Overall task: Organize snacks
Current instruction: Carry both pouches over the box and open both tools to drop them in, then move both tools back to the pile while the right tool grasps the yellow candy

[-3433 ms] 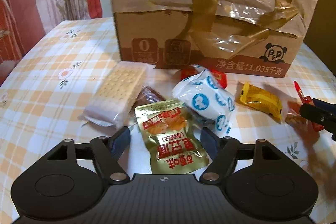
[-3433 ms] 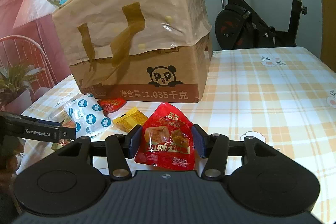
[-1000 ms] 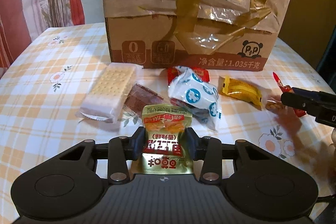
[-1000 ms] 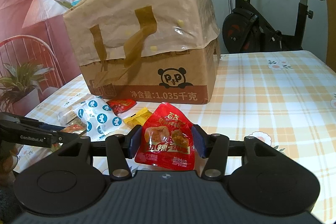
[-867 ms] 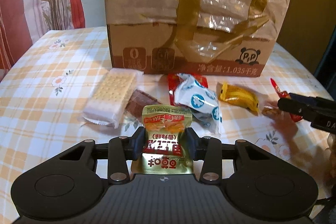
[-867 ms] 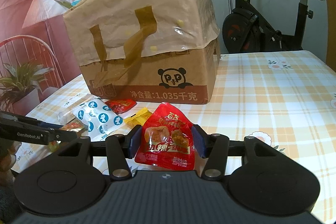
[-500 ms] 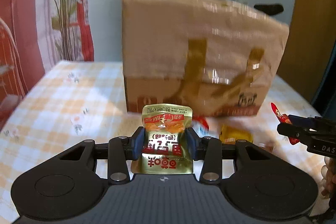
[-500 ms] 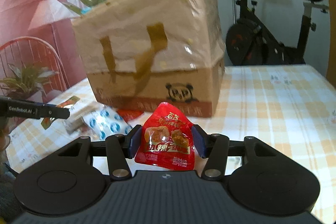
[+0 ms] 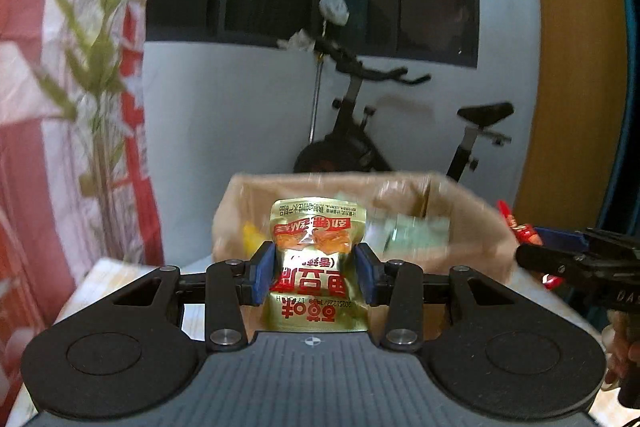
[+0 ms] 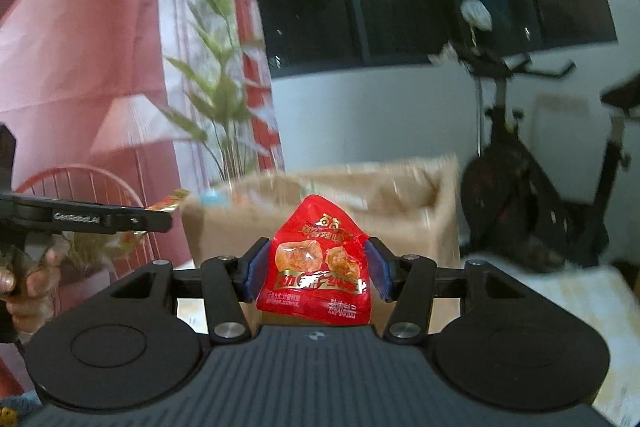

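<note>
My left gripper (image 9: 315,269) is shut on a gold snack packet (image 9: 316,259) and holds it high, level with the open top of the cardboard box (image 9: 472,211). My right gripper (image 10: 316,273) is shut on a red snack packet (image 10: 318,267), also raised before the box (image 10: 400,211). The box is blurred; some packets show inside it in the left wrist view. The right gripper shows at the right edge of the left wrist view (image 9: 576,259); the left gripper shows at the left of the right wrist view (image 10: 100,217). The loose snacks on the table are out of view.
An exercise bike (image 9: 384,131) stands behind the box against a grey wall. A plant (image 10: 216,99) and a red-and-white curtain (image 10: 80,47) are at the left. A strip of checked tablecloth (image 10: 592,291) shows to the right of the box.
The left gripper closed on the gold packet and lifted it off the table. Both grippers rose with their packets from table level up to the box's open top.
</note>
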Demonstrator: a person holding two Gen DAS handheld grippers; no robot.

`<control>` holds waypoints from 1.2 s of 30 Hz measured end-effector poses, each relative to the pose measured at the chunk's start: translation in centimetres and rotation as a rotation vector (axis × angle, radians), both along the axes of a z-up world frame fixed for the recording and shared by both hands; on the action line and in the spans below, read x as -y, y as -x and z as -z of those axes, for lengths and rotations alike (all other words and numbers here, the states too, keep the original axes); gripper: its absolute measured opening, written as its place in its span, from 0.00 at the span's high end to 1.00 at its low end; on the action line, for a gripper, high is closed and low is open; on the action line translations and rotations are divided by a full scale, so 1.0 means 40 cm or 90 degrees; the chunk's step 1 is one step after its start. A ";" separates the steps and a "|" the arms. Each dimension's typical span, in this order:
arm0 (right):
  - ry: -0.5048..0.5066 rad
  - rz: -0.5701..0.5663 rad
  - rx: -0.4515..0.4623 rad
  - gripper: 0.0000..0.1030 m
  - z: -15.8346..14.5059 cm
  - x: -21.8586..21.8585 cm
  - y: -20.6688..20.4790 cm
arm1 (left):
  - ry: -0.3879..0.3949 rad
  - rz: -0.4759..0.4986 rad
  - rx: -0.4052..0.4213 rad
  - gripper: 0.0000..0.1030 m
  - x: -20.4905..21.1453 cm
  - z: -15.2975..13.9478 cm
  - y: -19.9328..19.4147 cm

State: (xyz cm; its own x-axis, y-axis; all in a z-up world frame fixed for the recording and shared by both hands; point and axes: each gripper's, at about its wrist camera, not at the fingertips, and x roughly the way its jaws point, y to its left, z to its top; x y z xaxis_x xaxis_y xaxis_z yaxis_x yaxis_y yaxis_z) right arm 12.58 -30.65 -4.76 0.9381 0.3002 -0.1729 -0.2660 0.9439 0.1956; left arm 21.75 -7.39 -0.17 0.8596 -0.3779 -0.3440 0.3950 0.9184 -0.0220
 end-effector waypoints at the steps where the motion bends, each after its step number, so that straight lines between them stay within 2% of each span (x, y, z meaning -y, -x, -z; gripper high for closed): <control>1: 0.008 -0.002 0.008 0.47 -0.018 -0.001 -0.012 | 0.000 0.003 0.006 0.56 0.011 -0.011 -0.014; 4: 0.024 -0.009 0.022 0.47 -0.064 0.000 -0.065 | -0.023 0.009 0.023 0.56 0.063 -0.029 -0.071; 7: 0.038 -0.017 0.008 0.47 -0.093 -0.003 -0.143 | -0.020 0.006 -0.001 0.56 0.106 -0.029 -0.151; 13: 0.062 0.024 -0.058 0.47 -0.095 0.000 -0.285 | -0.062 -0.015 -0.036 0.56 0.177 0.002 -0.263; 16: 0.056 0.050 -0.088 0.47 -0.078 0.011 -0.326 | -0.059 -0.013 -0.061 0.50 0.184 0.014 -0.296; 17: 0.050 0.056 -0.095 0.47 -0.070 0.019 -0.329 | -0.060 -0.015 -0.069 0.43 0.188 0.017 -0.307; 18: 0.042 0.064 -0.104 0.47 -0.065 0.025 -0.338 | -0.059 -0.020 -0.074 0.42 0.188 0.019 -0.313; 20: 0.028 0.077 -0.121 0.44 -0.054 0.034 -0.346 | -0.051 -0.021 -0.083 0.36 0.178 0.019 -0.313; 23: 0.019 0.087 -0.134 0.42 -0.046 0.047 -0.347 | -0.049 -0.020 -0.068 0.31 0.162 0.016 -0.299; 30: 0.008 0.084 -0.114 0.42 -0.059 0.067 -0.296 | -0.054 -0.003 -0.055 0.31 0.109 -0.006 -0.244; 36: 0.012 0.065 -0.074 0.42 -0.072 0.068 -0.210 | -0.033 -0.004 -0.040 0.31 0.010 -0.028 -0.170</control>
